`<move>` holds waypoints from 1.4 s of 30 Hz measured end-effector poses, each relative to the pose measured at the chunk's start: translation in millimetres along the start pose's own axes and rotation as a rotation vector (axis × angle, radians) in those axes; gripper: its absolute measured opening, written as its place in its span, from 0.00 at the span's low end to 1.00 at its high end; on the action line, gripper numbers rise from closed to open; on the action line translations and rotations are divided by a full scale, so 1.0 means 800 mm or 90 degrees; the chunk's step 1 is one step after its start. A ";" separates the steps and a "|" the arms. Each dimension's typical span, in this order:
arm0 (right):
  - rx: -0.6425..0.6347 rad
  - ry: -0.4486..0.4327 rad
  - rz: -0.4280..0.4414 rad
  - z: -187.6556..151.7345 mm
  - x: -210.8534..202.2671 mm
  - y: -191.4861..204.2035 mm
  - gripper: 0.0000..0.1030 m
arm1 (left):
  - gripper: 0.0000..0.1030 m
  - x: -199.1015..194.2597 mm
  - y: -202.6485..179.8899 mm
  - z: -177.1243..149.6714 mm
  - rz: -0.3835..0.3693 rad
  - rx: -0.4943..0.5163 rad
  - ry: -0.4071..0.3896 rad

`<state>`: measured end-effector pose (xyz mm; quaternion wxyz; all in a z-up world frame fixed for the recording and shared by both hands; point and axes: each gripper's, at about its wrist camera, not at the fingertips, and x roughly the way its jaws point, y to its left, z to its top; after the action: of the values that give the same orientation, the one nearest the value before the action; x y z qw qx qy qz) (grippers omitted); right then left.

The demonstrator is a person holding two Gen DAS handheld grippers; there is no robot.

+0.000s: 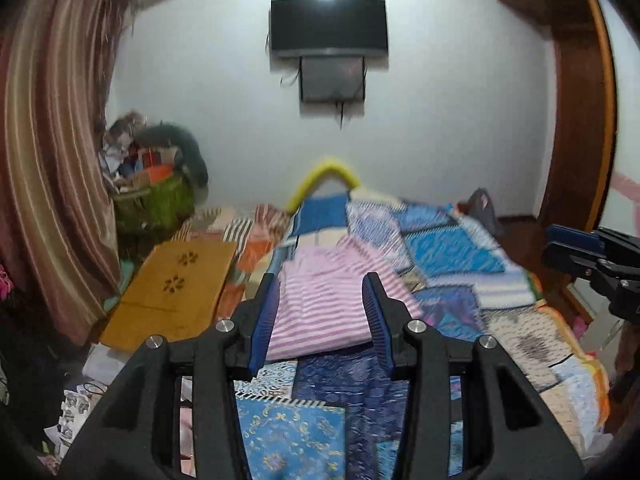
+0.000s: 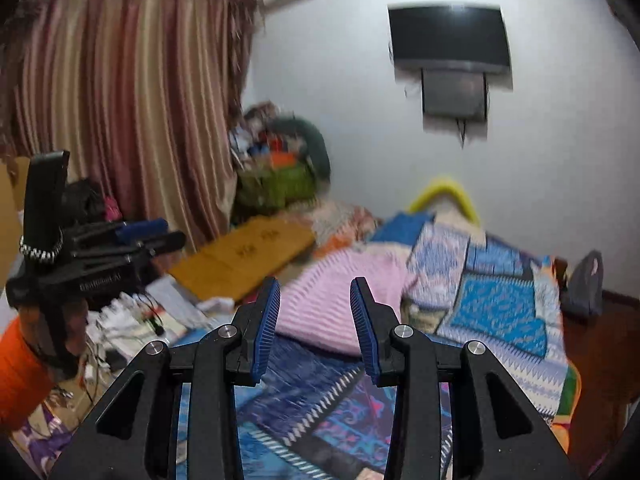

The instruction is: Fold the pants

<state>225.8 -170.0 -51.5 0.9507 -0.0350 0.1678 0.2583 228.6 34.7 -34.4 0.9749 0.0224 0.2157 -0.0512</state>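
Note:
The pink and white striped pants [image 1: 320, 300] lie folded in a flat rectangle on the patchwork bedspread [image 1: 448, 256]. They also show in the right wrist view [image 2: 340, 300]. My left gripper [image 1: 322, 296] is open and empty, held above the near end of the pants. My right gripper [image 2: 316, 300] is open and empty, held above the bed in front of the pants. The right gripper shows at the right edge of the left wrist view [image 1: 560, 246]. The left gripper shows at the left of the right wrist view [image 2: 160, 236].
A low wooden folding table [image 1: 172, 288] lies left of the bed. A green basket [image 1: 156, 204] piled with things stands by the striped curtain [image 1: 52, 160]. A TV [image 1: 328, 24] hangs on the far wall. A wooden wardrobe [image 1: 576, 120] stands right. Papers and clutter [image 2: 132, 328] lie on the floor.

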 end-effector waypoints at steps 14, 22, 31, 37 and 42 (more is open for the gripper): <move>0.004 -0.156 0.004 -0.014 -0.105 0.072 0.62 | 0.70 -0.172 -0.032 -0.023 -0.010 -0.008 -0.141; 0.015 -0.185 -0.034 -0.022 -0.118 0.078 0.86 | 0.96 -0.196 -0.044 -0.034 -0.005 -0.012 -0.160; 0.025 -0.179 -0.072 -0.030 -0.116 0.076 1.00 | 1.00 -0.198 -0.046 -0.040 0.000 -0.011 -0.164; 0.032 -0.179 -0.072 -0.032 -0.120 0.075 1.00 | 1.00 -0.195 -0.040 -0.041 -0.007 -0.022 -0.161; 0.028 -0.176 -0.076 -0.033 -0.120 0.078 1.00 | 1.00 -0.187 -0.039 -0.041 -0.007 -0.026 -0.155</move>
<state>108.7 -165.8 -43.1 0.9790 0.0121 0.0384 0.1997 76.4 19.4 -1.3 0.9938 -0.0046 0.0968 -0.0545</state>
